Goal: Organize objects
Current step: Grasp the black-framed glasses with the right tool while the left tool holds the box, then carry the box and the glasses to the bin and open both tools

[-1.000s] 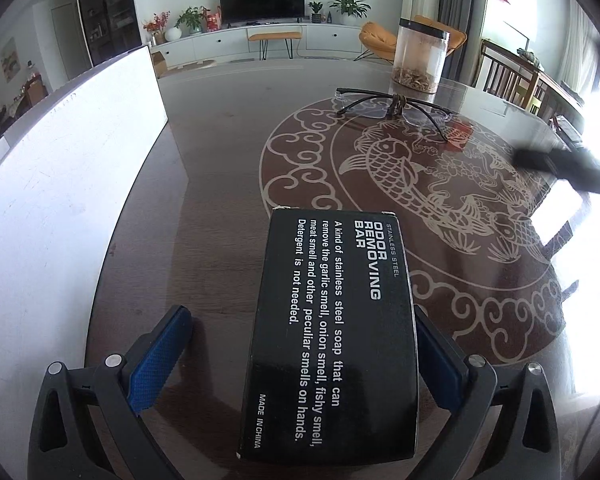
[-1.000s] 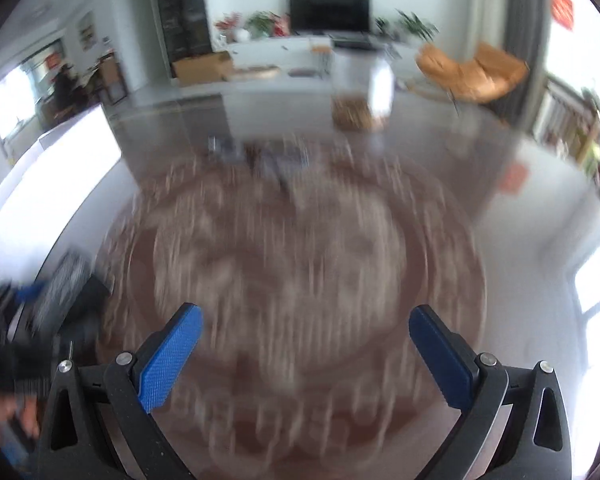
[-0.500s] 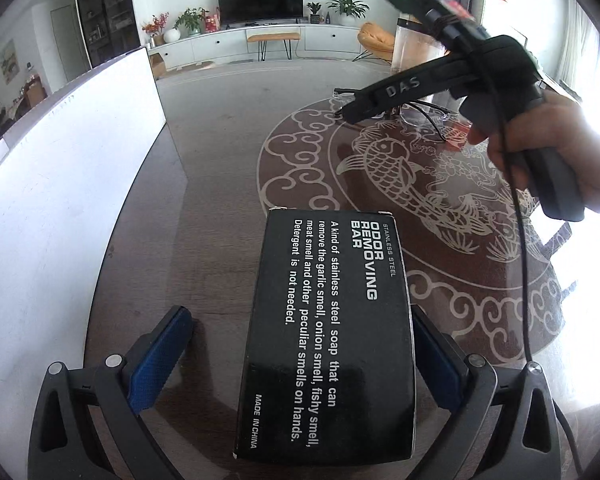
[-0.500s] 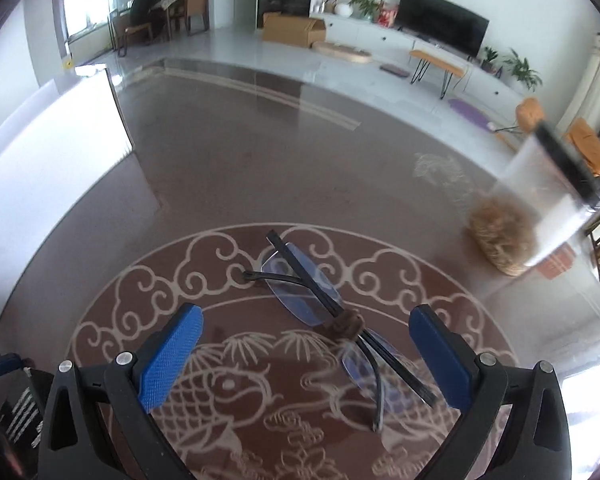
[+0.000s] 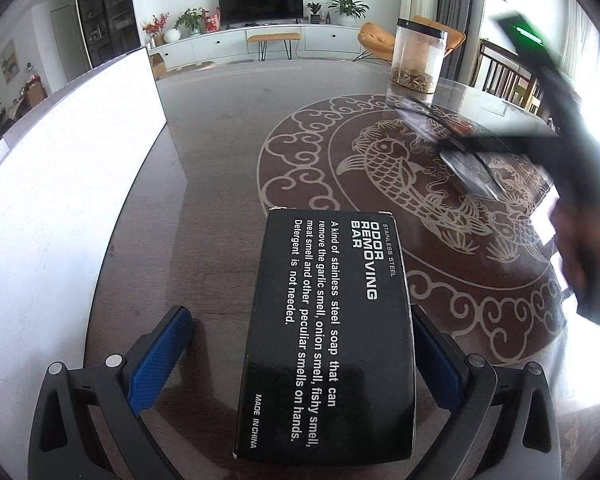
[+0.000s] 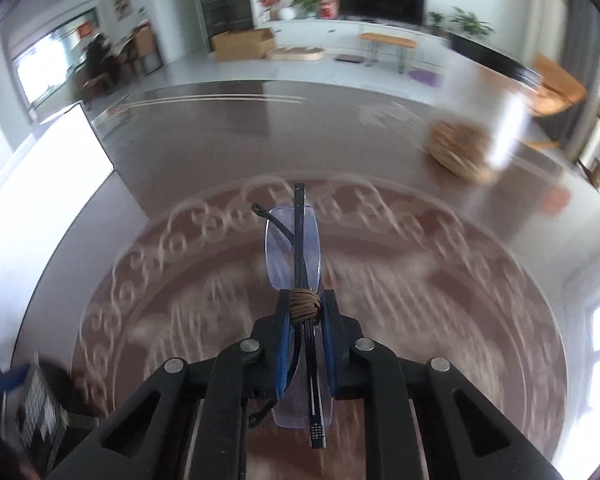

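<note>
Tabletop: clear jar (image 5: 418,58) w/ brown bits at bottom.

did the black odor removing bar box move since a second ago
No. In the left wrist view the black box lies at the same spot beside the table's carp pattern, between the left gripper's open jaws.

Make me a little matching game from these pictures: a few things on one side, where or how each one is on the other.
Things:
1. glasses
2. black box
3. clear jar
4. left tool

States:
a. stands at the table's far side
b. open
c. pinched in the right tool
d. lies between open fingers

Pairs: 1-c, 2-d, 3-a, 4-b
</note>
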### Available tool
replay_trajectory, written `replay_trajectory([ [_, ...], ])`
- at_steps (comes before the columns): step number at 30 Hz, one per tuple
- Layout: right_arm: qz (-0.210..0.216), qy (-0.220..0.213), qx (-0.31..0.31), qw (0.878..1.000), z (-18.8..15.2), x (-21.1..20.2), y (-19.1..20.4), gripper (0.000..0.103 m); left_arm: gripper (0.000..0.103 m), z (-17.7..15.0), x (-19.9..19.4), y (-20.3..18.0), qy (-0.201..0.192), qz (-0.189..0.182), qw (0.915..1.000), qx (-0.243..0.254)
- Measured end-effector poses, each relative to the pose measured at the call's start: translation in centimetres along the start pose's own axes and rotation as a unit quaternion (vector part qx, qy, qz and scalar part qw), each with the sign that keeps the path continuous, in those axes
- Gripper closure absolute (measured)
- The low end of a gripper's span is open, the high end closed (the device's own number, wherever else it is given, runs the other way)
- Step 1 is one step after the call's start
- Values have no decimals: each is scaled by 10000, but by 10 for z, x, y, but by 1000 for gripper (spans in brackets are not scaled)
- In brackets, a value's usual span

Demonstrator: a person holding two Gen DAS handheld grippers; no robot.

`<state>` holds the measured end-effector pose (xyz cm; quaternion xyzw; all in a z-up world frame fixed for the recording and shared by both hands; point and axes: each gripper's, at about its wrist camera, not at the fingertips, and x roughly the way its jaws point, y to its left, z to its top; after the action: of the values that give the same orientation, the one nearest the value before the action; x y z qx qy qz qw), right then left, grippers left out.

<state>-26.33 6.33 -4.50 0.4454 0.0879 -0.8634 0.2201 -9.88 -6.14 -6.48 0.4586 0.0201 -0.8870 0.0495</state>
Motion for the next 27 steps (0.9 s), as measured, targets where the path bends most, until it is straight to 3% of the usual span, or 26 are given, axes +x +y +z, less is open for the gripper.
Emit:
replay_trajectory([
  [4,-251,-154,251,9992,-65,-50,4,88,0,0,0,0,-1,0,10000,0],
  [10,-300,-325,895,9950,-156,-117,26,88,0,0,0,0,-2,-1,10000,0],
  [14,-84,-442,1087,9931,-180,-134,36,86,0,0,0,0,-2,-1,10000,0],
  [16,102,-672,1231,9901,-190,-144,33,76,0,0,1,0,-3,-1,10000,-1],
  [18,249,-972,1496,9836,-194,-157,23,38,0,0,1,0,-3,0,10000,-2],
  [19,297,-1134,1671,9789,-197,-163,16,33,0,0,1,0,-3,0,10000,-2],
  [24,731,-1039,2062,9702,-196,-156,1,32,0,0,0,1,19,-46,10000,5],
  [27,659,-819,1954,9751,-191,-152,6,32,0,4,1,1,309,-200,9990,233],
])
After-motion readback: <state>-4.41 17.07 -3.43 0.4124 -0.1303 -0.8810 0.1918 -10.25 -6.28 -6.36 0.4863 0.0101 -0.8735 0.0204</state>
